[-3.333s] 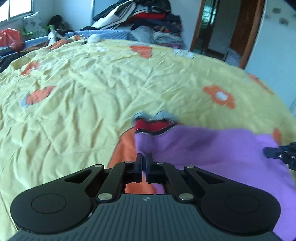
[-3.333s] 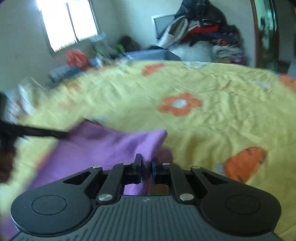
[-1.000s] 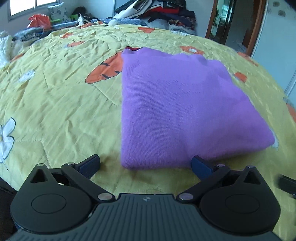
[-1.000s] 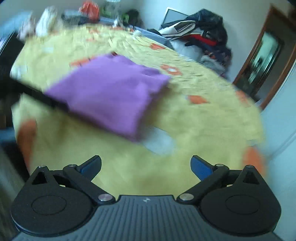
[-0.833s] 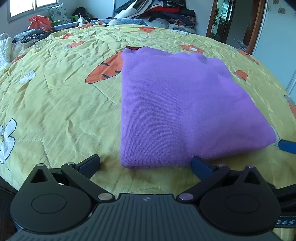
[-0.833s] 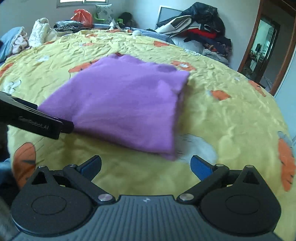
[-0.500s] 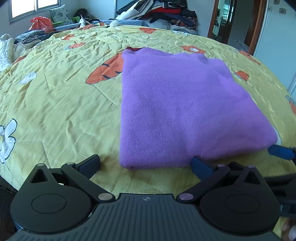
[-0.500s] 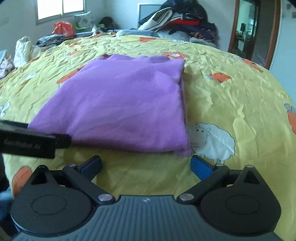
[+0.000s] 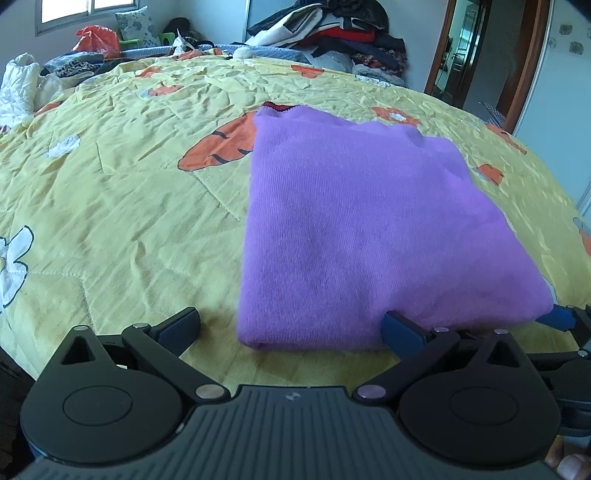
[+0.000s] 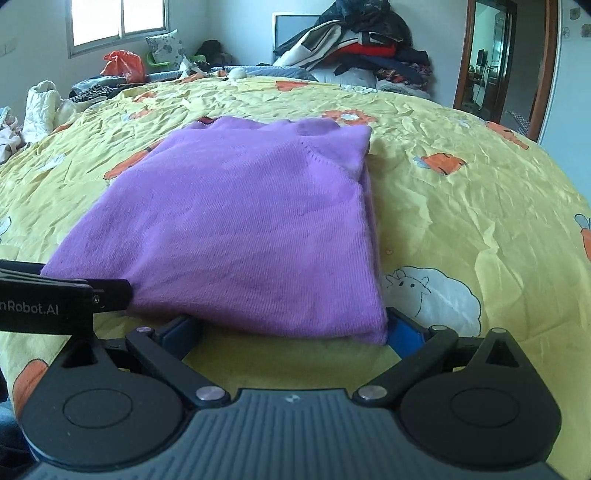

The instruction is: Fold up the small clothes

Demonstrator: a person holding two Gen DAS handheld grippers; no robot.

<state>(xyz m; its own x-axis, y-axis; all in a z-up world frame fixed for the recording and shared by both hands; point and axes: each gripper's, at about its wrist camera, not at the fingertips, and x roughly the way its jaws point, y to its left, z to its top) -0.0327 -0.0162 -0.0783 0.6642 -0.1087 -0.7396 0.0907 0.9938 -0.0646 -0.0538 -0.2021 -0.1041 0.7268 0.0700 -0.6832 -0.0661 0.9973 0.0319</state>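
A purple knitted sweater (image 9: 369, 229) lies folded flat in a rough rectangle on the yellow quilt (image 9: 110, 184), a bit of red trim showing at its far corner. My left gripper (image 9: 291, 326) is open at the sweater's near left corner, its right fingertip (image 9: 402, 328) against the folded edge. In the right wrist view the same sweater (image 10: 240, 221) fills the middle. My right gripper (image 10: 293, 330) is open, straddling the near right corner at quilt level. The left gripper's black finger (image 10: 62, 295) reaches in from the left.
A heap of dark and red clothes (image 9: 332, 33) is piled beyond the bed's far edge. An orange bag (image 9: 96, 37) and a white bundle (image 9: 18, 85) sit at the far left. A wooden door frame (image 10: 546, 66) stands at the right.
Both grippers, earlier shut on the purple fabric, have let go and stand open. In the last second the right gripper swung round and settled close at the near right corner; the left barely moved.
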